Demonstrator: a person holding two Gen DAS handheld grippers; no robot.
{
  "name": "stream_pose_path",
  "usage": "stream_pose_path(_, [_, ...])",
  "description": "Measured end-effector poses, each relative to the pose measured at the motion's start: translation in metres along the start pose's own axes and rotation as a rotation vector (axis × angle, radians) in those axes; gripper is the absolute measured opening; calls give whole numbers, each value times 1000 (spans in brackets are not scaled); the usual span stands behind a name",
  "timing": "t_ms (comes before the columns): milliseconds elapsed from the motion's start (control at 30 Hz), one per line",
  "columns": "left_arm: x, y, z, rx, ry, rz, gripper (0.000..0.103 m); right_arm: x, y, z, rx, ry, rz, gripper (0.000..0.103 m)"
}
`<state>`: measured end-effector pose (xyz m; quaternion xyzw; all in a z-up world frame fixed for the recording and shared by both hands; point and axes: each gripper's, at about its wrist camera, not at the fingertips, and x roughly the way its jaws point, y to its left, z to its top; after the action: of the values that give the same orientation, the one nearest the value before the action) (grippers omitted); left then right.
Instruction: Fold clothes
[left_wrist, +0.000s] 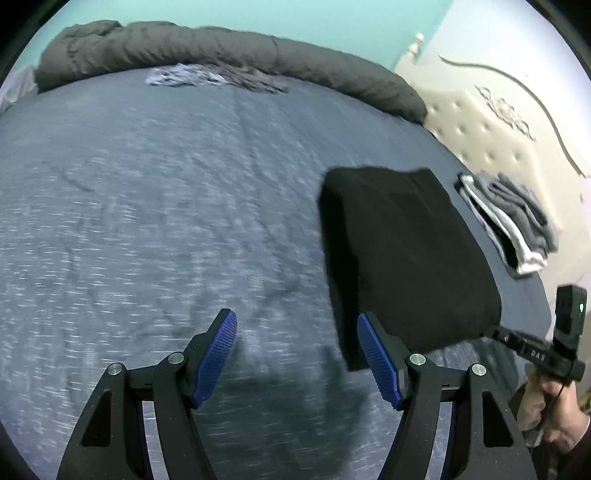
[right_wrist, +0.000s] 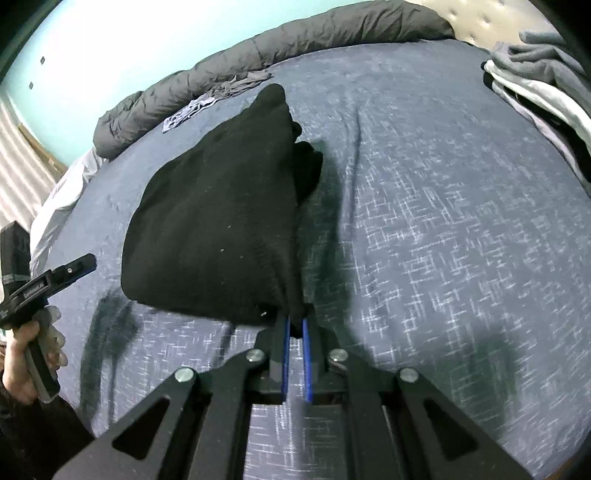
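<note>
The right gripper (right_wrist: 294, 325) is clenched on a corner of the folded black garment (right_wrist: 218, 225), whose bulk hangs or rests to the left of the fingers over the blue-grey bed (right_wrist: 443, 221); whether its far end touches the bedding cannot be told. The left gripper (left_wrist: 297, 354) is released, its blue pads (left_wrist: 218, 354) spread wide over bare bedding, just left of the garment's near edge. A broad stretch of bed lies free to the left and far side in the left wrist view, up to a rolled grey duvet (left_wrist: 221, 51) along the far edge, with a small crumpled patterned cloth (left_wrist: 207, 77) just in front of it. To the right, near the cream tufted headboard (left_wrist: 491, 125), sits a stack of grey and white folded clothes (left_wrist: 517, 225), cut off at the frame edge in the right wrist view. Only the right wrist view shows the pinch itself and the left hand (right_wrist: 26, 354) on its handle; only the left wrist view shows the garment's flat rectangular top and the right hand (left_wrist: 557, 413). Motion blur smears the bedding pattern.
</note>
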<state>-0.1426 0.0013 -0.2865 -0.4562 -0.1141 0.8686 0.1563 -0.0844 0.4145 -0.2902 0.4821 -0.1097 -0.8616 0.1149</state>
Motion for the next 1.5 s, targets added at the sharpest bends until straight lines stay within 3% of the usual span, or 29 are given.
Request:
stream_pose_path(333, [28,-37,-11,95,96,-65,72,-17,-13,9,32,-30,-3,5])
stream_pose_path(567, [33,-44,-11,95,118,-96,72,-29,-22,16,55,-51,-5,10])
stream_pose_path(733, [37,-45,-9,94,114,-76,72,-48,-11,33,41,-155,12,10])
stream_pose_path(833, [39,-45,-7,94,106,-64,72,-41,11,44,-15,-159,56,10])
stream_pose_path(967, [46,-46,-6,99,103,-51,72,-13,37,52,-111,-128,23,10])
stream_pose_path(1100, [53,-47,-6,107,112,-45,72,23,26,50,-111,-69,-64,1])
stream_pose_path(1200, [55,-48,-4,116,114,-37,72,35,5,47,-32,-59,-58,0])
stream_pose_path(1500, [68,-48,-4,100,153,-22,74,48,-5,41,9,-39,-89,0])
